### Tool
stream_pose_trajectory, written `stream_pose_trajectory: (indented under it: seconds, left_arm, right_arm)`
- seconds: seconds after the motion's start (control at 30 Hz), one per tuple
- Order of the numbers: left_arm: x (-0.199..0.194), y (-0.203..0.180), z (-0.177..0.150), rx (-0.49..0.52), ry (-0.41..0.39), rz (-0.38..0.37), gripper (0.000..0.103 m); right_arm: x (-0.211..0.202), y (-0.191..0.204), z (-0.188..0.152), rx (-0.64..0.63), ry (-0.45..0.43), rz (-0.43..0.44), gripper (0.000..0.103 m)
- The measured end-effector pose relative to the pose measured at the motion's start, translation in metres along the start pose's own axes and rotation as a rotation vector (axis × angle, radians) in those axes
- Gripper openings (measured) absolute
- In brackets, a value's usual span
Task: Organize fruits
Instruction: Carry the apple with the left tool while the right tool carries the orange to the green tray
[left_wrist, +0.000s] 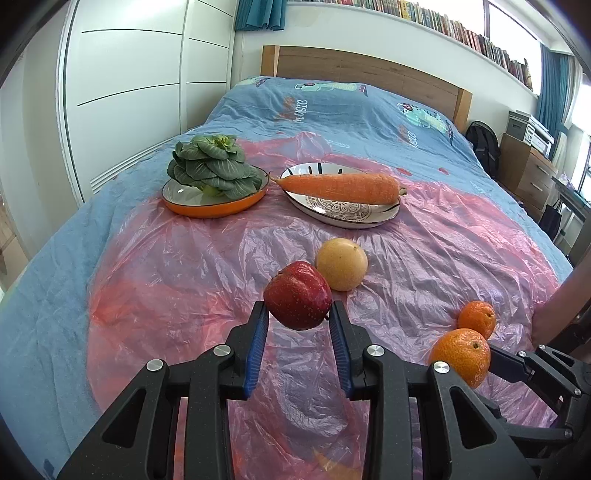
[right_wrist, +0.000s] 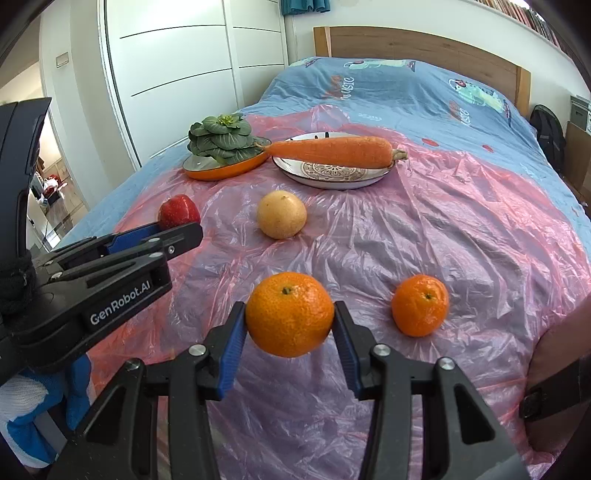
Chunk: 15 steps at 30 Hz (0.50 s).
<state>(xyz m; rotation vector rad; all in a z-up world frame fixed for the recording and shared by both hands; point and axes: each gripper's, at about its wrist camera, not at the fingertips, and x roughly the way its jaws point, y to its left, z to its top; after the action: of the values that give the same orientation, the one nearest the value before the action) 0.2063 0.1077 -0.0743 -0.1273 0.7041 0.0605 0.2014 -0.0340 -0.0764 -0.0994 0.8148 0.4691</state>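
My left gripper (left_wrist: 298, 317) is shut on a red apple (left_wrist: 297, 295) and holds it above the pink plastic sheet (left_wrist: 184, 266). My right gripper (right_wrist: 290, 326) is shut on a large mandarin (right_wrist: 289, 314), also lifted; it shows in the left wrist view (left_wrist: 460, 356) at the right. A second, smaller mandarin (right_wrist: 420, 305) lies on the sheet to its right. A yellow round fruit (right_wrist: 281, 214) lies in the middle of the sheet. The apple (right_wrist: 179, 211) also shows at the left in the right wrist view, in the left gripper (right_wrist: 173, 230).
At the far side stand an orange-rimmed plate (left_wrist: 214, 208) with a green leafy vegetable (left_wrist: 214, 166) and a patterned white plate (left_wrist: 343, 214) with a carrot (left_wrist: 340, 188) across it. All lies on a bed with a blue cover (left_wrist: 351, 107). A white wardrobe (left_wrist: 140, 74) stands at left.
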Motion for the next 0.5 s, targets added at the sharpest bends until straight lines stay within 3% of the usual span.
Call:
stream_pose_trajectory:
  seconds: [0.5]
  left_arm:
    - [-0.053,-0.061,-0.022,0.073,-0.030,-0.064,0.029]
  right_arm:
    - [-0.073,-0.014,-0.056,0.032,0.060,-0.032,0.058]
